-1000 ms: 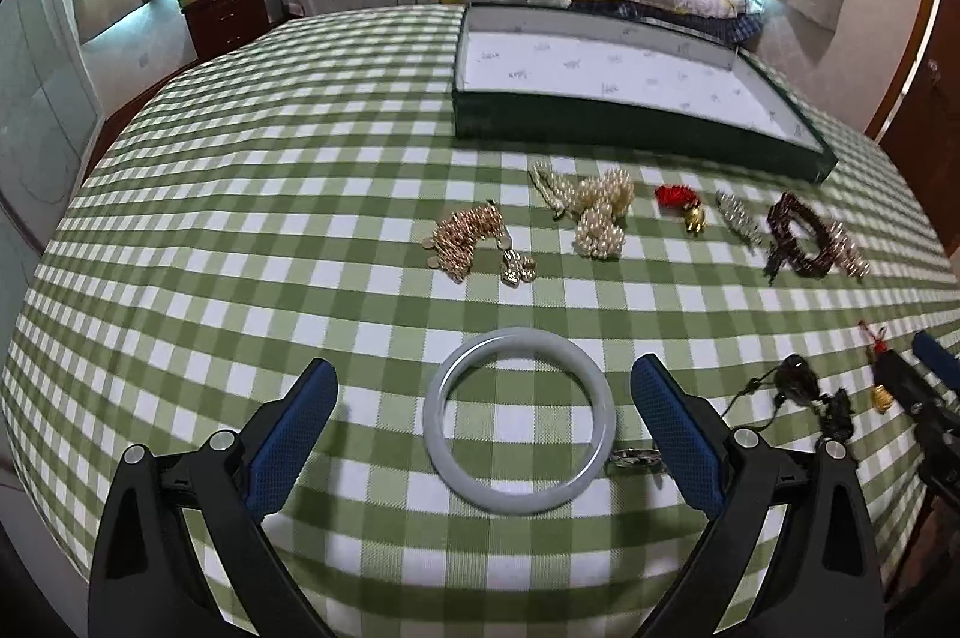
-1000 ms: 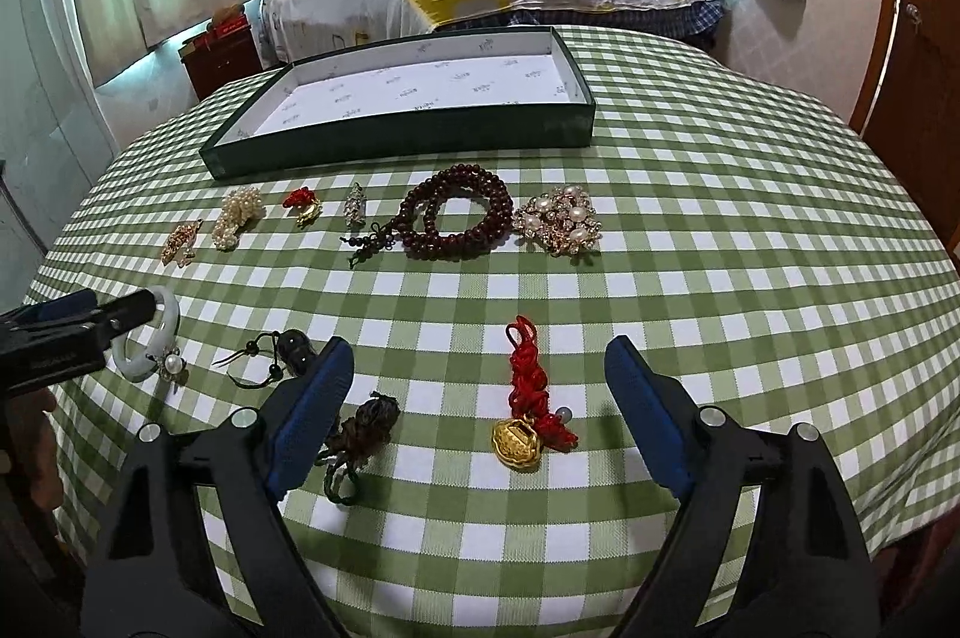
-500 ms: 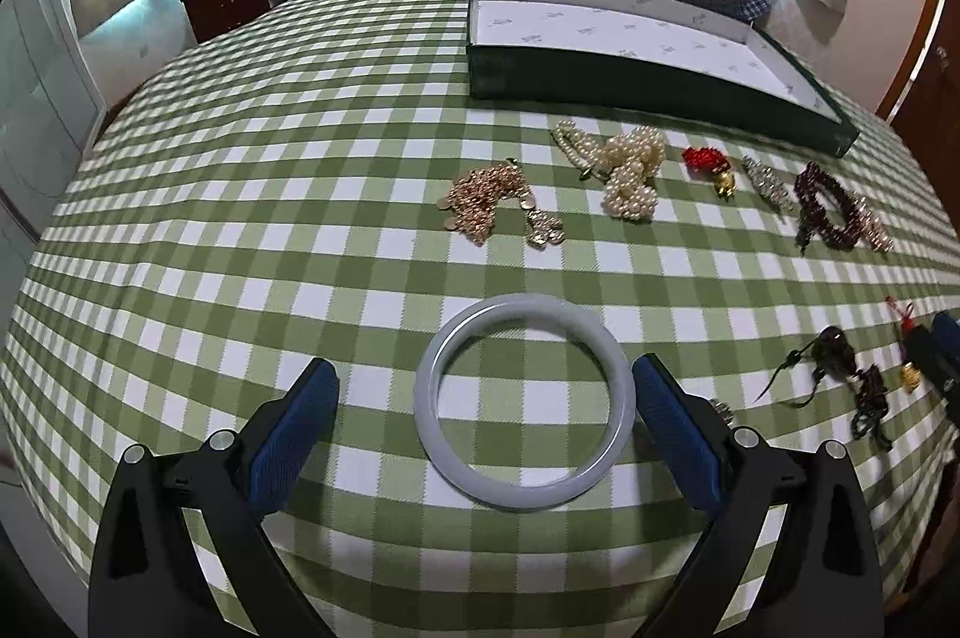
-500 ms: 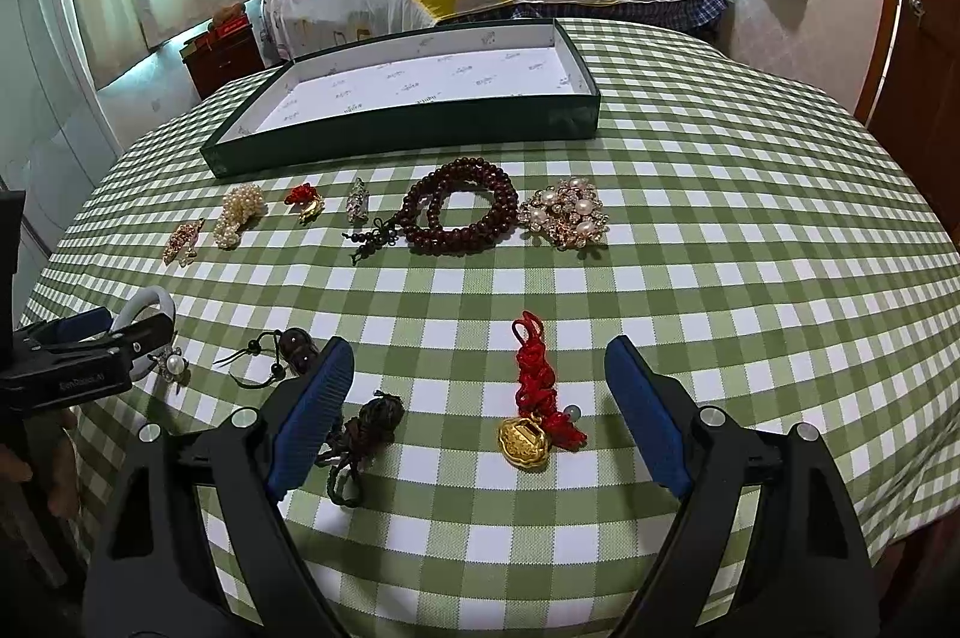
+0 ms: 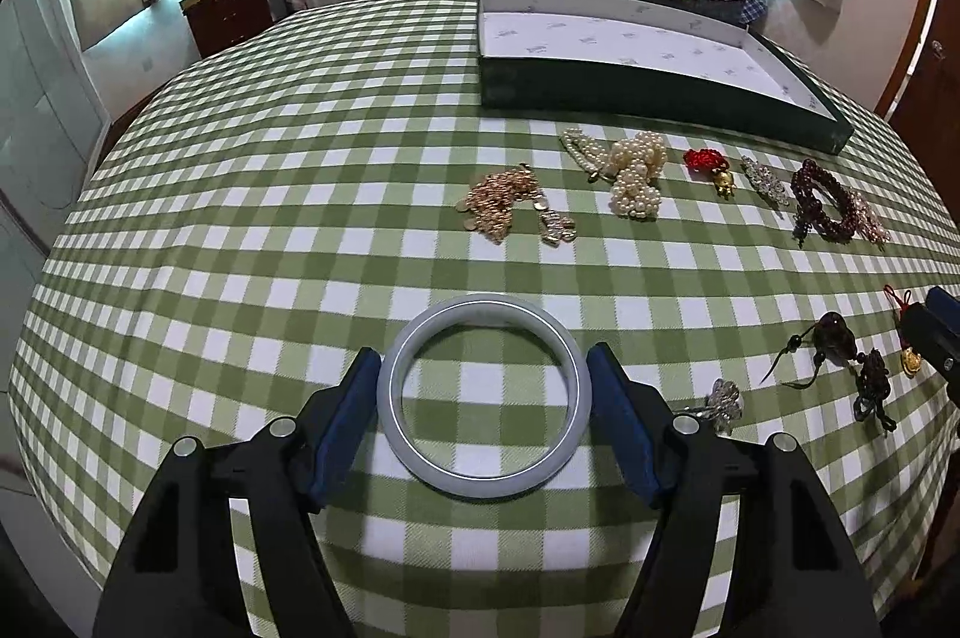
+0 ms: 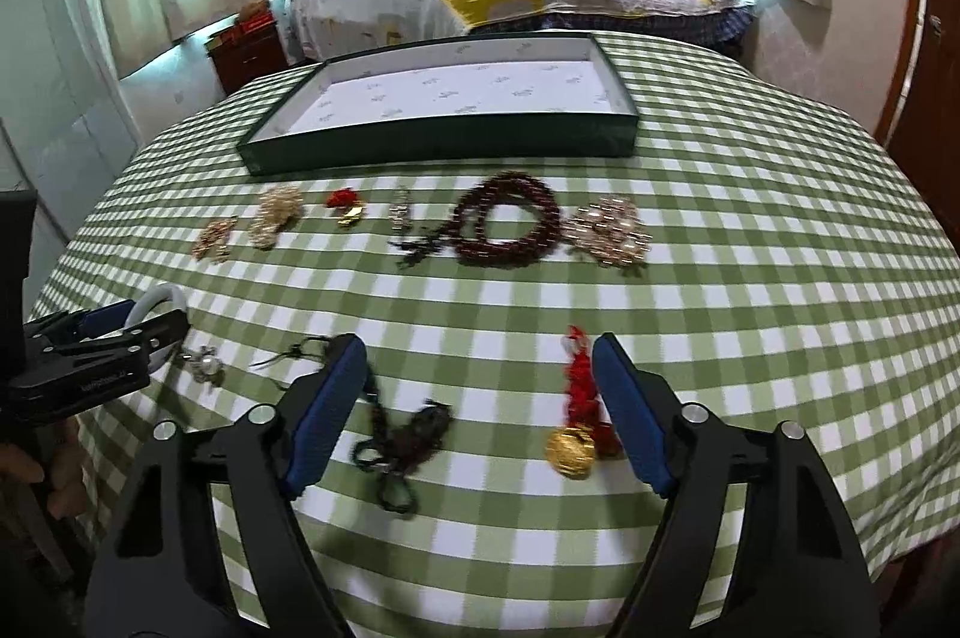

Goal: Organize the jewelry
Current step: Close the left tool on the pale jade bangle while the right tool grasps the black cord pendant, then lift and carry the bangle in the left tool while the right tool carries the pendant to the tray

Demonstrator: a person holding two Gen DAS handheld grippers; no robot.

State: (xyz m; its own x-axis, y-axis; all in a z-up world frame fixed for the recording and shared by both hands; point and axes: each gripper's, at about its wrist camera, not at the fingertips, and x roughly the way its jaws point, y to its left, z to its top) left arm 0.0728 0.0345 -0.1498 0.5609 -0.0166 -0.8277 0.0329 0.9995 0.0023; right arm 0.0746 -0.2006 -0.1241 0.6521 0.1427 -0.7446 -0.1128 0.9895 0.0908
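A pale jade bangle (image 5: 480, 305) lies flat on the green checked tablecloth. My left gripper (image 5: 485, 356) straddles it; its jaws are closing and both blue pads (image 5: 354, 416) touch the bangle's outer rim. The right wrist view shows this gripper (image 6: 150, 326) at the far left with the bangle (image 6: 157, 299) in it. My right gripper (image 6: 477, 344) hovers over a dark knotted cord (image 6: 414, 434) and a red knot with a gold charm (image 6: 579, 398). Its jaws are closing, with both pieces between them and neither one pinched.
A shallow green tray (image 5: 630, 89) with a white lining stands at the back. In front of it lie a gold coin chain (image 5: 501, 206), a pearl strand (image 5: 636, 176), a dark red bead bracelet (image 6: 510, 224) and a pearl brooch (image 6: 612, 233). A silver brooch (image 5: 723, 398) lies right of the bangle.
The left jaws have drawn in from wide apart until they touch the bangle's sides. The right jaws have narrowed around the dark cord and the red knot.
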